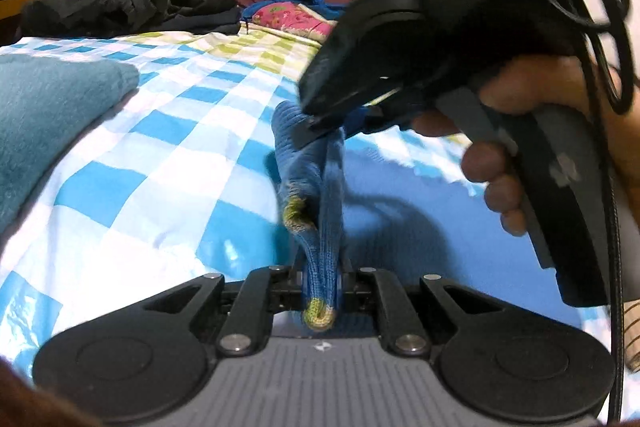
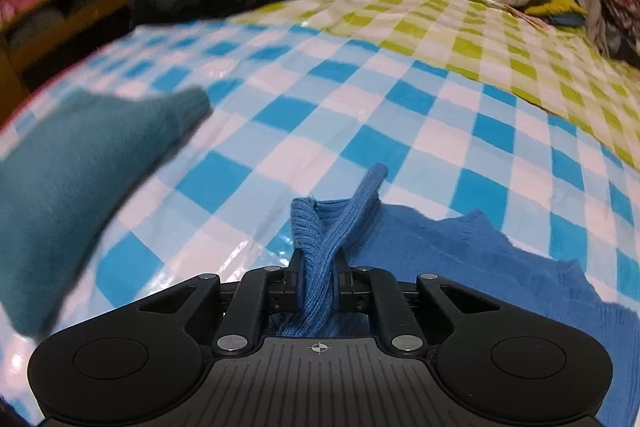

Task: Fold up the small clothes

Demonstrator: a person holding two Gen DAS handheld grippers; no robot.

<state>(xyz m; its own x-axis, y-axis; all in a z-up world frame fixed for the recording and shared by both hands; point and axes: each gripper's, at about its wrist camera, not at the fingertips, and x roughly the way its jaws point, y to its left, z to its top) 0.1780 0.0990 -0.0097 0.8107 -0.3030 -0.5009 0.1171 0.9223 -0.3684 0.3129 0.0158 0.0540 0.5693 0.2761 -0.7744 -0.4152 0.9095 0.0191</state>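
Checked bedspread (image 2: pixel 320 115), apparently plastic-coated

Both wrist views skim low across one checkered bedspread (image 2: pixel 320 99).

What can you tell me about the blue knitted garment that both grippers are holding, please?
The blue knitted garment looks like ribbed wool with yellow-green trim at one end. It is bunched into a narrow band stretched between the left gripper and right gripper, both shut on it. The rest spreads loosely over the checked sheet, to the right in the right wrist view. Its full shape cannot be told.
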